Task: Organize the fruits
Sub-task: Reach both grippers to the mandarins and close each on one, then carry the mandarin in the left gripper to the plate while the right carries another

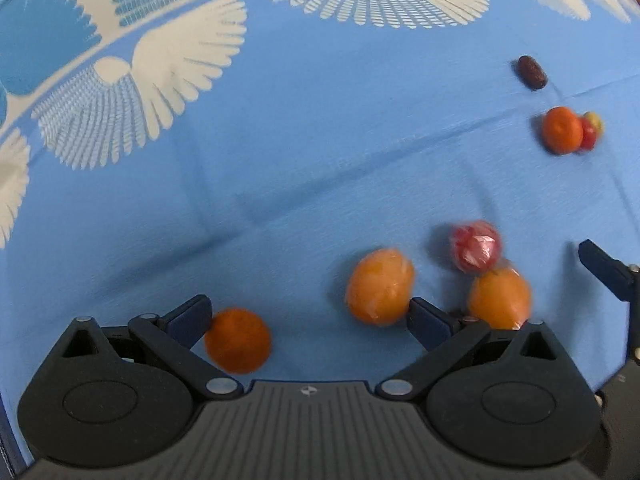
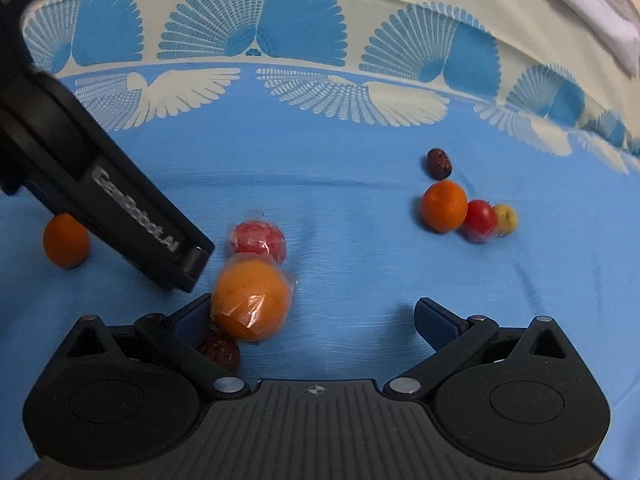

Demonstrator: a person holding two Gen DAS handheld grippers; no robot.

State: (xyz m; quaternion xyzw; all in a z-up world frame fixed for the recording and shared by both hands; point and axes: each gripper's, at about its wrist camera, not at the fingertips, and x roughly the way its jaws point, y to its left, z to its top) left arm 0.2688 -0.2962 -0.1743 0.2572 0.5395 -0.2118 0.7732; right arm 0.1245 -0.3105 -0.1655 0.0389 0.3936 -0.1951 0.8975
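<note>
Fruits lie on a blue cloth (image 1: 320, 140). My left gripper (image 1: 308, 320) is open and empty; a small orange (image 1: 238, 340) sits by its left finger and a wrapped orange (image 1: 380, 286) by its right finger. Another wrapped orange (image 1: 500, 298) and a wrapped red fruit (image 1: 476, 246) lie to the right. My right gripper (image 2: 316, 320) is open and empty, with a wrapped orange (image 2: 250, 300) and a dark date (image 2: 220, 350) at its left finger. The wrapped red fruit (image 2: 258, 240) lies behind them.
A far group holds an orange (image 2: 444, 206), a red fruit (image 2: 480, 220), a yellow fruit (image 2: 506, 218) and a dark date (image 2: 439, 164); it also shows in the left wrist view (image 1: 562, 130). The left gripper's body (image 2: 120, 208) crosses the right view. A small orange (image 2: 66, 240) lies behind it.
</note>
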